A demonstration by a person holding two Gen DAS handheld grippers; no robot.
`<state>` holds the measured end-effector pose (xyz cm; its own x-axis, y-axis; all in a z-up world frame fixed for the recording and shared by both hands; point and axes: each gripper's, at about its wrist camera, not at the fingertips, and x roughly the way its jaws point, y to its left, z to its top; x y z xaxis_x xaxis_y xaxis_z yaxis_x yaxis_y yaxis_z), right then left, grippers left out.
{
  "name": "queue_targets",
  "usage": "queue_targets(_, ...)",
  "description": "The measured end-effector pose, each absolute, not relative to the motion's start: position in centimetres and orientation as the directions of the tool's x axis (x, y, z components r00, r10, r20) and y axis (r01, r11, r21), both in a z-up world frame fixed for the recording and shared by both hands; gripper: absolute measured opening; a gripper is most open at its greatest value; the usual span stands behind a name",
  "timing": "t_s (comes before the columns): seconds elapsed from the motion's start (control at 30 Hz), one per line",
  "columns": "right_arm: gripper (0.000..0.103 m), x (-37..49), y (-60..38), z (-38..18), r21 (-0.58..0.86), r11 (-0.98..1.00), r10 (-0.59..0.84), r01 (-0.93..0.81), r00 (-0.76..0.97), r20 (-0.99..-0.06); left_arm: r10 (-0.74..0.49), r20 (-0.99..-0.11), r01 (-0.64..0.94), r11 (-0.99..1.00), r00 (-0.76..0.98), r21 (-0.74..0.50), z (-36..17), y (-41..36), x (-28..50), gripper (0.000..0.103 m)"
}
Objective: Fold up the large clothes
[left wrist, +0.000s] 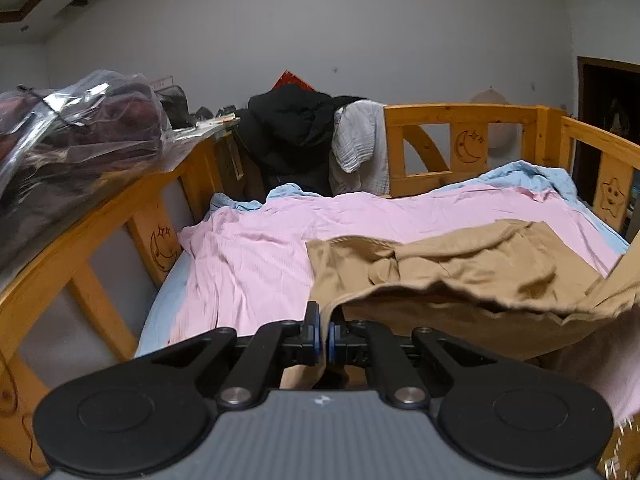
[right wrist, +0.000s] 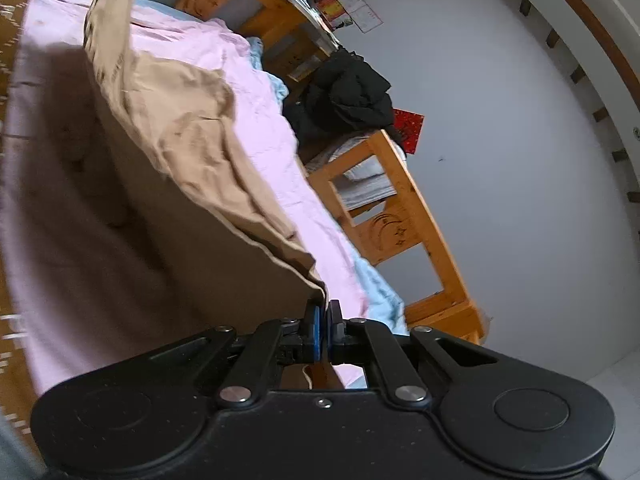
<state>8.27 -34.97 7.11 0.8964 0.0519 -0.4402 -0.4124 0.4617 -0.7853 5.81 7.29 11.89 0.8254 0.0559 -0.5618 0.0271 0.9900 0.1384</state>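
Observation:
A large tan garment (left wrist: 460,272) hangs lifted over a bed covered by a pink sheet (left wrist: 256,248). My left gripper (left wrist: 324,320) is shut on the garment's near edge at one corner, the cloth rising out between the blue pads. In the right wrist view the same tan garment (right wrist: 192,152) stretches away from my right gripper (right wrist: 323,312), which is shut on another corner of its hem. The cloth sags between the two grips, and its far part rests crumpled on the pink sheet (right wrist: 256,92). Its underside is in shadow.
A wooden bed rail (left wrist: 460,114) with carved moons and stars fences the bed. Black clothes (left wrist: 288,128) and a white cloth (left wrist: 356,140) hang over the far rail. A plastic-wrapped bundle (left wrist: 76,128) sits on the left ledge. A light blue sheet (right wrist: 380,292) shows beneath the pink one.

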Motion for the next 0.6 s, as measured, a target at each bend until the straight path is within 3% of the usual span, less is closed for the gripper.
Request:
queue_targets(0.3,0.003,22.3,-34.5,5.2,-0.716,0.556,0.009,-0.422,0.864,-0.503,0.06,-0.686,-0.03,0.998,0.725,0.055,9.8,9.9,17.8,0.004)
queue_targets(0.6,0.01,31.5,-33.5,-2.1,-0.626,0.643,-0.048,-0.442,0.792,-0.609,0.13,-0.798,-0.06,0.991,0.588,0.117,0.8,9.4,27.5,0.007)
